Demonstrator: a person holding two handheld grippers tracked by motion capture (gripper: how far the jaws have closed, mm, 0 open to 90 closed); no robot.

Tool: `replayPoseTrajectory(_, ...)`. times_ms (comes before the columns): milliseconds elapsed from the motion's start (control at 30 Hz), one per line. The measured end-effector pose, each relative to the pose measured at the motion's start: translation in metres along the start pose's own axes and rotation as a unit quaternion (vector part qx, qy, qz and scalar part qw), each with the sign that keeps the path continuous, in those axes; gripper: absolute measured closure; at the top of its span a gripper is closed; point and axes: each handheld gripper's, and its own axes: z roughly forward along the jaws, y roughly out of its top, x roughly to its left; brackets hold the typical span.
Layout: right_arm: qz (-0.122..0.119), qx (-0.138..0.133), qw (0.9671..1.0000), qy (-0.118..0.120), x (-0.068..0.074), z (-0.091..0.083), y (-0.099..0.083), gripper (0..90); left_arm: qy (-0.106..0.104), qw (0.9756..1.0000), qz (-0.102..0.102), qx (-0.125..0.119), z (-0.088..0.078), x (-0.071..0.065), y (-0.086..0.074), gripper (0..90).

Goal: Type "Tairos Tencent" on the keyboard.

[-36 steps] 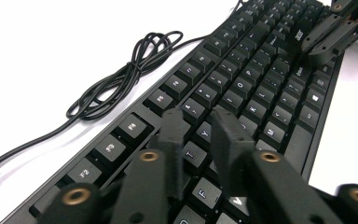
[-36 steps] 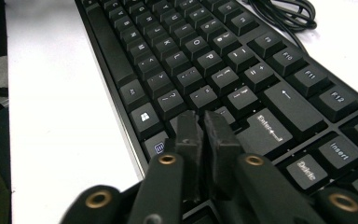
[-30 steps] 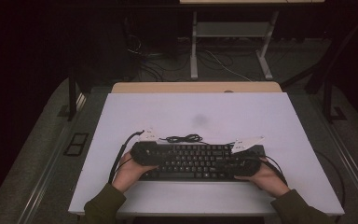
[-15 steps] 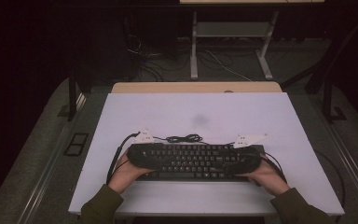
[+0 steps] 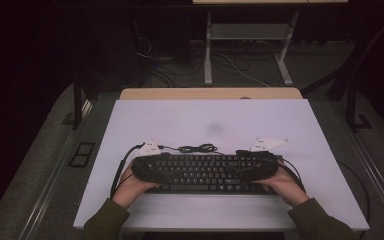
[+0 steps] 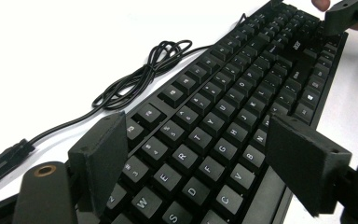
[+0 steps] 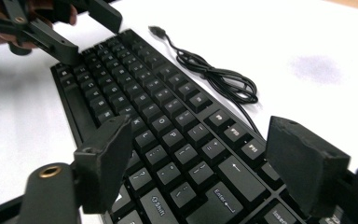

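The black keyboard [image 5: 207, 172] lies flat on the white table [image 5: 215, 120], near the person's edge, and everything below is placed against it.

At the keyboard's left end, the left gripper [image 6: 205, 168] hangs over the letter keys with its jaws spread; they have just been opening, and the keyboard's width sits between the pads without either pad pressing on it. In the high view the left gripper [image 5: 147, 167] rests low over that end. The risk here, as I judge it, is a pad snagging a keycap or the front edge as the hand draws off, dragging the keyboard askew.

Behind the keyboard's middle, the loosely coiled cable [image 5: 196, 148] lies on the table, its plug [image 7: 156, 31] lying free just beyond the far edge. A sliding keyboard could pull that coil along, or a gripper's own trailing cable could hook it.

At the keyboard's right end, the right gripper [image 7: 200, 163] straddles the keys beside Enter, jaws wide apart and just opened, nothing pinched. Seen from above, the right gripper [image 5: 260, 167] sits equally low. If one hand lifts away before the other, an uneven nudge could twist the keyboard towards the table's near edge.
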Motion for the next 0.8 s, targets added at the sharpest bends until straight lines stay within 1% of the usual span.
replayPoseTrajectory(133,0.01,0.008,0.9999,0.002,-0.001,0.004,0.003,22.9,0.002,1.0,0.0,-0.002,-0.002,0.001,-0.001,21.8)
replayPoseTrajectory(300,0.005,0.003,0.9999,0.01,0.001,0.009,0.007,21.6,0.004,1.0,-0.002,-0.002,-0.005,0.003,-0.002,23.7)
replayPoseTrajectory(400,0.001,0.0,0.9999,0.011,0.003,0.012,0.011,20.6,0.008,1.0,0.0,0.0,-0.006,0.005,-0.003,27.6)
replayPoseTrajectory(433,-0.001,-0.001,0.9999,0.012,0.003,0.013,0.012,20.7,0.007,1.0,0.001,0.0,-0.006,0.005,-0.004,29.8)
replayPoseTrajectory(533,-0.002,-0.002,0.9999,0.015,0.004,0.018,0.016,20.6,0.011,0.9999,-0.004,0.003,-0.008,0.007,-0.006,40.4)
replayPoseTrajectory(567,-0.002,-0.003,0.9999,0.015,0.005,0.019,0.017,20.5,0.012,0.9999,-0.002,0.006,-0.008,0.008,-0.006,43.7)
replayPoseTrajectory(800,-0.007,-0.002,0.9997,0.025,0.009,0.032,0.021,20.3,0.016,0.9997,-0.003,0.016,-0.005,0.011,-0.009,68.9)
